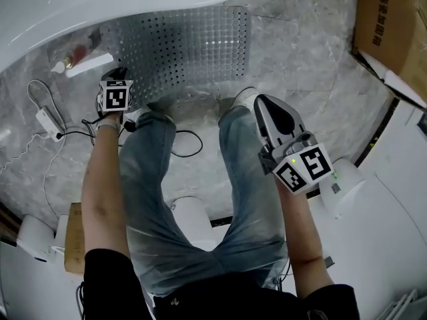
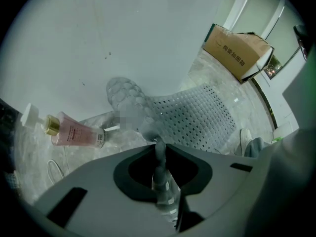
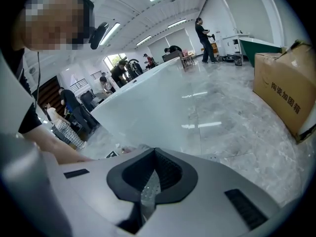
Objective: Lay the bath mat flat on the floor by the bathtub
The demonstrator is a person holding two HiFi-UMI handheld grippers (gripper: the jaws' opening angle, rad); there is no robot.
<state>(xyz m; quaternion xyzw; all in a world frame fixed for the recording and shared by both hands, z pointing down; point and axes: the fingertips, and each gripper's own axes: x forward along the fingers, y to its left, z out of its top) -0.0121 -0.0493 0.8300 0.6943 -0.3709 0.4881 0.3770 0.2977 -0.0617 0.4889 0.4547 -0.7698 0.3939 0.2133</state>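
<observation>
Your left tongs are clamped on the near left corner of the clear, perforated plastic bath mat, and a thin fold of it is pinched between the pads. Your right tongs hang closed over your right knee, holding nothing that shows.

Most of the mat lies spread on the grey marble floor ahead of your shoes, with its far edge at the foot of the white bathtub. The part near your left tongs curls up against the tub wall.

It looks light, limp and slick, so it should sag and fold wherever it goes unsupported. Corners and edges are the places to take hold, drawing outward to flatten the curl.

On the left, just beside the mat, lies a capped pink squeeze tube. Far right stands a brown cardboard box; what it holds does not show.
</observation>
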